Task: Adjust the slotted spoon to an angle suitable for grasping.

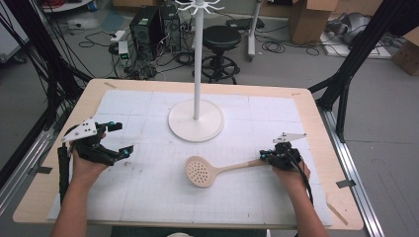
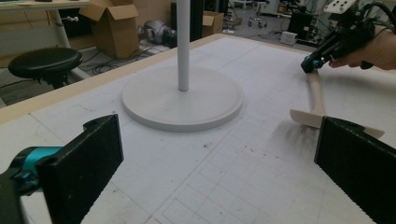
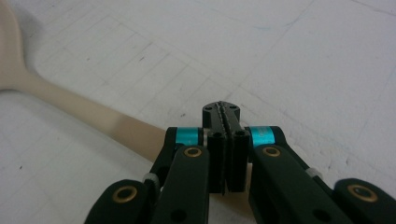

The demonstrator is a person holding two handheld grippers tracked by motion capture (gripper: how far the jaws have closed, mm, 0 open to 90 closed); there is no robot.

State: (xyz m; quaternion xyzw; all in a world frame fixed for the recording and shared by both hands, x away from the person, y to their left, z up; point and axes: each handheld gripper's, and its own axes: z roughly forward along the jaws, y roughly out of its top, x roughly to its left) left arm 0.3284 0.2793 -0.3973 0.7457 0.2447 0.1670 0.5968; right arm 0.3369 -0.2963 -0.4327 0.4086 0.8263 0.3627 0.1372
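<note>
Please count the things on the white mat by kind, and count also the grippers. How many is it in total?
Slotted spoon: 1
White stand with round base: 1
Grippers: 2, left gripper and right gripper
Total: 4

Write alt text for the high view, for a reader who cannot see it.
A person's right tongs are shut on the handle end of a beige slotted spoon lying on a white gridded mat. The left tongs are open above the mat's left side. A white stand with a round base is at the middle rear of the wooden table.
</note>
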